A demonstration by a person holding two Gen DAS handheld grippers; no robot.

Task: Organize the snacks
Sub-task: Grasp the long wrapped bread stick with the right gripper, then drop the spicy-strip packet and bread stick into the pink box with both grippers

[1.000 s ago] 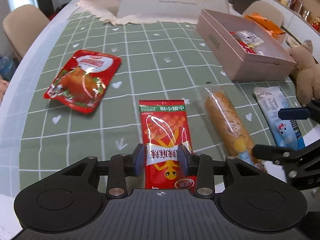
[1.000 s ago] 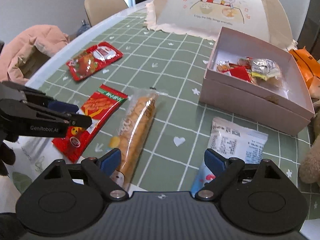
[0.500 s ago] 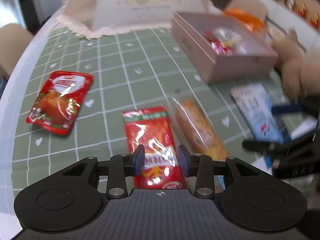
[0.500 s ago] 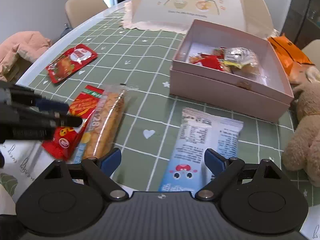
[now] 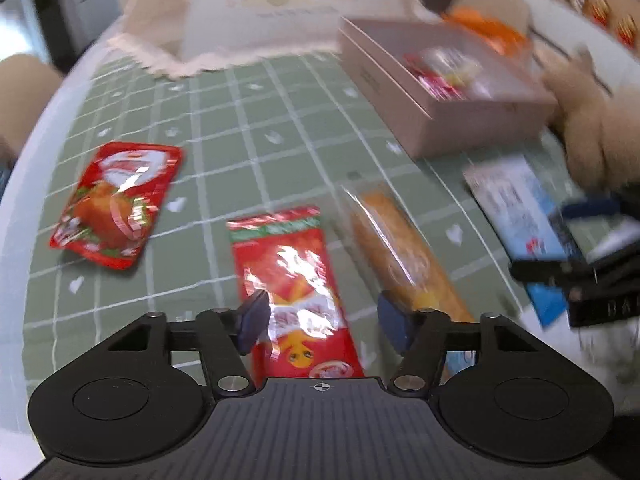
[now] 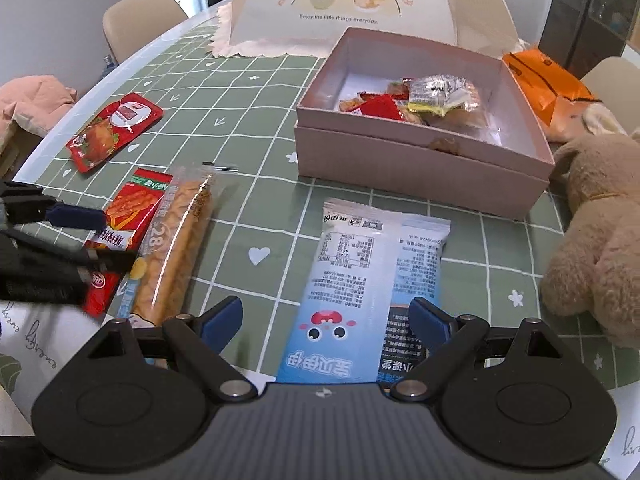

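Observation:
My left gripper [image 5: 320,316] is open, its fingers on either side of a long red snack packet [image 5: 292,292] that lies flat on the green checked tablecloth. The packet also shows in the right wrist view [image 6: 124,224], under my left gripper [image 6: 86,236]. My right gripper [image 6: 326,320] is open around the near end of a blue and white snack packet [image 6: 360,280]. A clear-wrapped orange biscuit stick [image 6: 176,248] lies between the two packets. A flat red packet [image 6: 116,130] lies far left. An open pink box [image 6: 420,160] holds several small wrapped snacks.
A brown plush toy [image 6: 600,240] sits right of the box. An orange bag [image 6: 544,76] lies behind it. A white mesh food cover [image 6: 360,4] stands at the back. The table's edge curves along the left, with chairs beyond it.
My left gripper has opened wider around the red packet and swung left. My right gripper has moved right and forward, so the blue packet now lies between its fingers.

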